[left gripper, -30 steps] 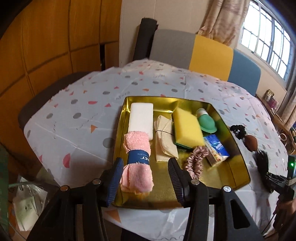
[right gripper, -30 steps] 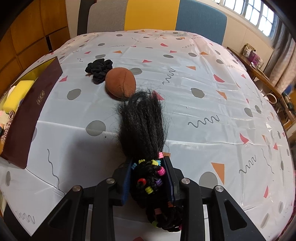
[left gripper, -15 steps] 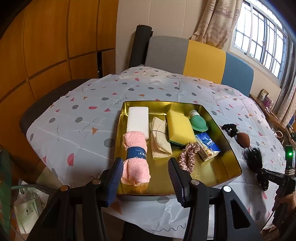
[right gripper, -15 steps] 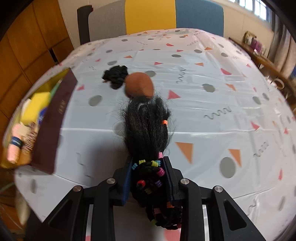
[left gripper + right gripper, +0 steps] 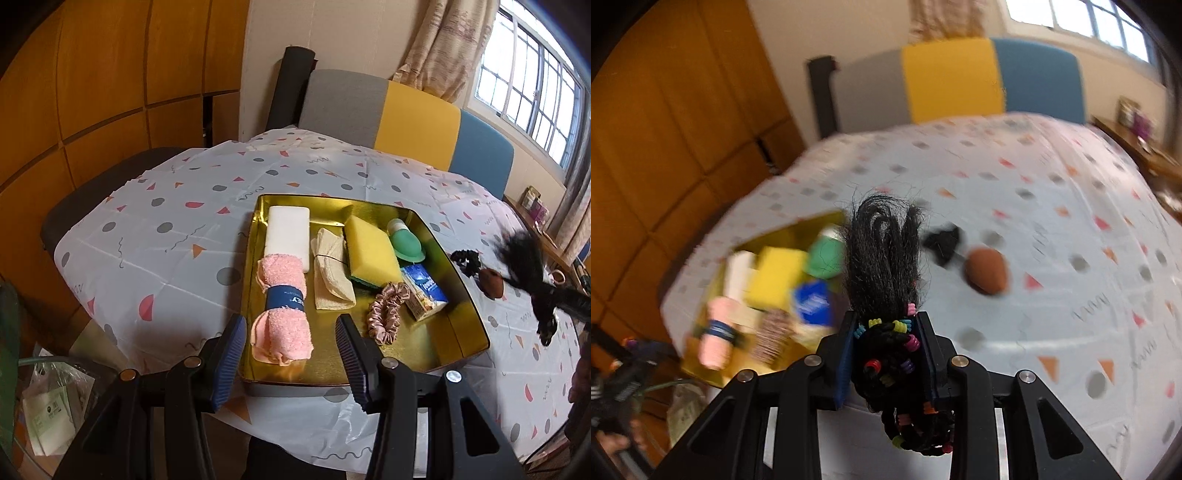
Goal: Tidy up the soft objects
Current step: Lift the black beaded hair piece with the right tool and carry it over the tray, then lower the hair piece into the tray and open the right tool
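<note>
Right hand-held gripper (image 5: 886, 354) clamps one black hair bundle (image 5: 884, 258) — left hand-held gripper (image 5: 291, 350) gapes empty.

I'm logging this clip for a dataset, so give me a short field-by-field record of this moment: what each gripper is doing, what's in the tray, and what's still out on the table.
left gripper: open, empty, in front of the tray's near edge
right gripper: shut on the black hair bundle, lifted off the table
tray: gold; holds pink towel, white block, cream cloth, yellow sponge, green bottle, pink scrunchie, blue packet
on the tablecloth: black scrunchie, brown puff
</note>
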